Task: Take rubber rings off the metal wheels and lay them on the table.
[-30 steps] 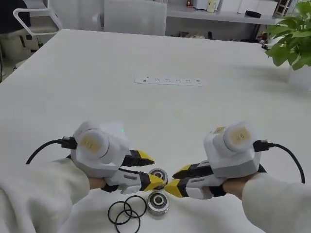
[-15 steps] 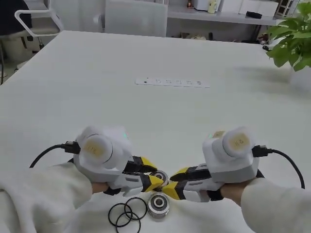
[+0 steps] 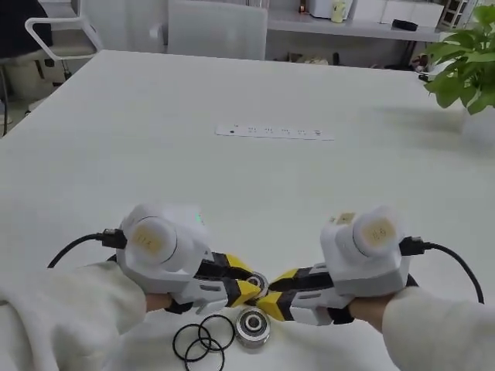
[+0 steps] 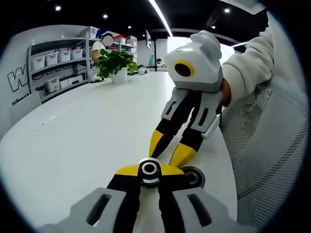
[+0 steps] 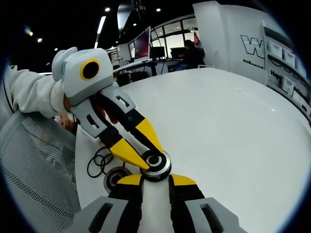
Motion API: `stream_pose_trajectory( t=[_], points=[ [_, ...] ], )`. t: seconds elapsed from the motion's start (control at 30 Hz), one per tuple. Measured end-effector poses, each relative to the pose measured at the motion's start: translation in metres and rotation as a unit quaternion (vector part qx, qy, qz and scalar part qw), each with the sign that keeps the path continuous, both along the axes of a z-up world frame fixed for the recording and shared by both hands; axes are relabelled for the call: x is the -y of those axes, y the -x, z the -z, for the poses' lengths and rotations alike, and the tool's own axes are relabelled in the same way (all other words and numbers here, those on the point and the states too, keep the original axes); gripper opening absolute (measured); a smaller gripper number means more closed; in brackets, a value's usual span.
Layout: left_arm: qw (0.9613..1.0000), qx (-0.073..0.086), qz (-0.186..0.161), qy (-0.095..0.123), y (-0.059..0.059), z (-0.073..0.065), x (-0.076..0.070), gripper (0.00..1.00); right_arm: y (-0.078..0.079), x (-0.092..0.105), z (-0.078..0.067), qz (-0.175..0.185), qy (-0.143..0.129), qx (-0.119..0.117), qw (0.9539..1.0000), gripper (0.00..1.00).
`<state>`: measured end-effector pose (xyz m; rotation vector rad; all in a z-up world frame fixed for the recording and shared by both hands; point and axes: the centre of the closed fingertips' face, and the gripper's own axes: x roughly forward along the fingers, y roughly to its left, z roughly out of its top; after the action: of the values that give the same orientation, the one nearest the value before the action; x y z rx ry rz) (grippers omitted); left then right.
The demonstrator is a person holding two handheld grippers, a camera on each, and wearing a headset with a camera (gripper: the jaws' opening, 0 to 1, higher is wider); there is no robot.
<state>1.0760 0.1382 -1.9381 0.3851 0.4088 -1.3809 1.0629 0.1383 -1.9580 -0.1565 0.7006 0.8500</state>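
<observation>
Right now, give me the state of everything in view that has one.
Held wheel: between the tips of both tongs.
Left tongs: shut on the held wheel.
Right tongs: at that wheel's rim, grip unclear.
Second wheel: flat on the table, dark band round it.
Rings: three, off, overlapping on the table.

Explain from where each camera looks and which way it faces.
Head view: from the headset, forward and down over the table; both sleeves show, and the left tongs and right tongs meeting at a metal wheel.
Left gripper view: rides on the left tongs, looks along them at the right tongs and a potted plant; its own tips clasp the wheel.
Right gripper view: rides on the right tongs, faces the left tongs, a sleeve and the loose rubber rings.
Shared: both gripper views see that wheel from opposite sides.
</observation>
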Motion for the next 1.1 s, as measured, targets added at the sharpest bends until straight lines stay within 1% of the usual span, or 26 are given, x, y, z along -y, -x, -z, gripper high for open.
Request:
stream_pose_trajectory(
  t=[0.07, 0.13, 0.23, 0.33, 0.43, 0.57, 0.73, 0.77, 0.83, 0.9, 0.93, 0.97, 1.0, 1.03, 1.07, 1.1],
  points=[
    [1.0, 0.0, 0.0, 0.0, 0.0003, 0.0001, 0.0, 0.08, 0.0004, -0.0009, 0.0004, -0.004, 0.003, 0.004, 1.0, 0.17],
    [1.0, 0.0, -0.001, 0.001, 0.0002, 0.0001, -0.0001, 0.08, -0.0006, -0.0001, 0.0009, -0.01, 0.011, 0.015, 0.9998, 0.16],
    [1.0, -0.001, -0.002, 0.002, 0.0003, 0.0004, -0.0002, 0.08, -0.0005, 0.0, 0.0005, -0.012, 0.012, 0.017, 0.9997, 0.16],
    [1.0, -0.001, -0.003, 0.004, 0.0006, 0.0001, -0.0001, 0.08, 0.0006, 0.0009, 0.0009, -0.018, 0.018, 0.017, 0.9995, 0.14],
    [1.0, -0.002, -0.004, 0.004, 0.0009, 0.0, 0.0, 0.08, 0.0017, 0.0022, 0.0008, -0.016, 0.016, 0.011, 0.9997, 0.11],
    [1.0, -0.002, -0.007, 0.005, 0.0004, 0.0001, -0.0001, 0.08, 0.0011, 0.0051, 0.0018, -0.014, 0.019, 0.009, 0.9997, 0.02],
    [1.0, -0.002, -0.008, 0.006, 0.0005, 0.0001, 0.0, 0.08, 0.0005, 0.0054, 0.002, 0.004, 0.005, -0.01, 0.9999, 0.03],
    [0.9999, -0.002, -0.008, 0.006, 0.0005, 0.0001, -0.0001, 0.08, -0.0002, 0.006, 0.002, 0.007, 0.003, -0.01, 0.9999, 0.04],
    [0.9999, -0.002, -0.008, 0.006, 0.0004, 0.0002, -0.0001, 0.08, -0.0015, 0.0077, 0.0021, 0.012, 0.003, -0.009, 0.9999, 0.07],
    [0.9999, -0.002, -0.008, 0.007, 0.0004, 0.0001, -0.0001, 0.08, -0.0016, 0.0062, 0.0011, 0.015, -0.008, -0.013, 0.9998, 0.11],
    [0.9999, -0.002, -0.008, 0.006, 0.0004, 0.0001, -0.0001, 0.08, -0.0005, 0.0028, 0.0004, 0.01, -0.017, -0.015, 0.9997, 0.13],
    [0.9999, -0.003, -0.008, 0.007, 0.0004, 0.0001, -0.0001, 0.08, 0.0002, 0.0014, 0.0001, 0.011, -0.022, -0.017, 0.9996, 0.17],
    [0.9999, -0.003, -0.008, 0.007, 0.0006, 0.0, 0.0002, 0.08, 0.0001, -0.0014, -0.0009, 0.012, -0.03, -0.017, 0.9993, 0.18],
    [0.9999, -0.003, -0.008, 0.007, 0.0007, 0.0001, 0.0001, 0.08, -0.0008, 0.0011, -0.0004, 0.014, -0.019, -0.011, 0.9997, 0.18],
    [0.9999, -0.003, -0.008, 0.007, 0.0007, 0.0002, 0.0002, 0.08, -0.001, 0.003, -0.0004, 0.006, -0.007, -0.004, 0.9999, 0.17],
    [0.9999, -0.003, -0.008, 0.007, 0.0007, 0.0003, 0.0002, 0.08, -0.0004, 0.0024, 0.0004, 0.003, -0.003, -0.002, 1.0, 0.16]
  ],
)
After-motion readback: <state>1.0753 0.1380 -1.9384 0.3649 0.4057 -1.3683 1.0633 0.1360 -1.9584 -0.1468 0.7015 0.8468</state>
